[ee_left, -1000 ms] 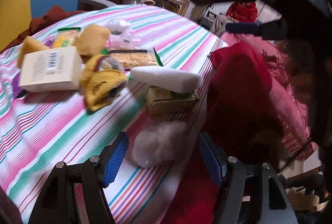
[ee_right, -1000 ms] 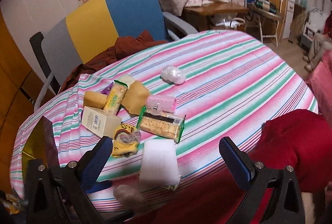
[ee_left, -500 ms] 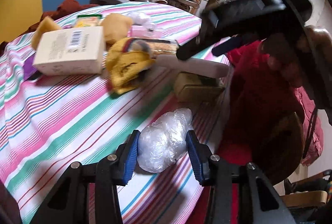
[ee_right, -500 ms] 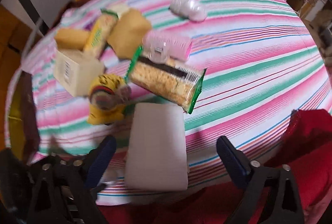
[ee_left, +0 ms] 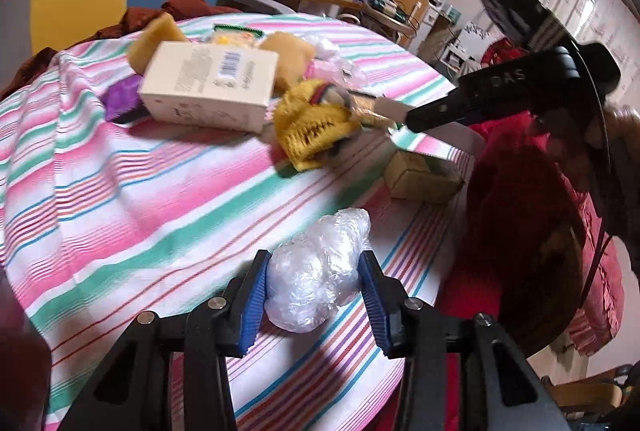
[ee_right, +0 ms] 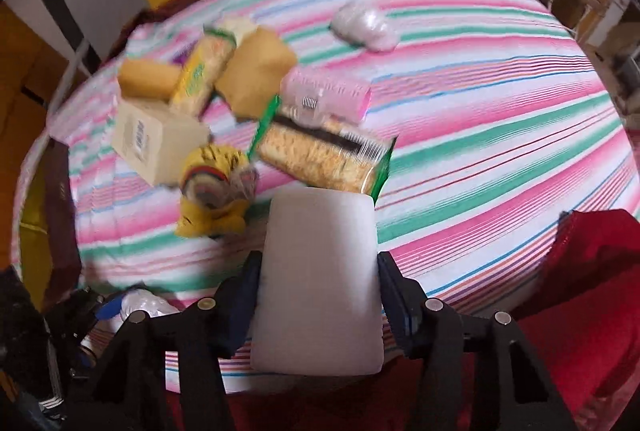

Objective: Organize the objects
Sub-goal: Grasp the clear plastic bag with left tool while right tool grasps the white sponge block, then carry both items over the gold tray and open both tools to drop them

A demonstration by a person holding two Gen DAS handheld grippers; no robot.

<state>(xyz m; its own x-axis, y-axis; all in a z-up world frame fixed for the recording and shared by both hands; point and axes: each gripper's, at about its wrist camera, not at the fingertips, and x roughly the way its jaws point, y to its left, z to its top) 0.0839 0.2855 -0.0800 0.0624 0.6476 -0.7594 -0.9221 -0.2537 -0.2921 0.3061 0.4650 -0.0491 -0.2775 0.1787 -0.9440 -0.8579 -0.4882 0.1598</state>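
Left gripper (ee_left: 314, 289) jaws clamp plastic-wrap ball (ee_left: 316, 271) nr worktop (ee_left: 160, 199) front edge; right gripper (ee_right: 318, 301) jaws hold white sponge block (ee_right: 320, 283) btw pads.

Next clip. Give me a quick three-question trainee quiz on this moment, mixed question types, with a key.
1. True or false: the left hand-held gripper is shut on a crumpled clear plastic wad.
2. What does the right hand-held gripper grip? A) the cream barcode box B) the white foam block C) the pink roller
3. Fill in: the yellow striped sock lies on the ______ tablecloth.

Key: 1 true; 2 B; 3 striped
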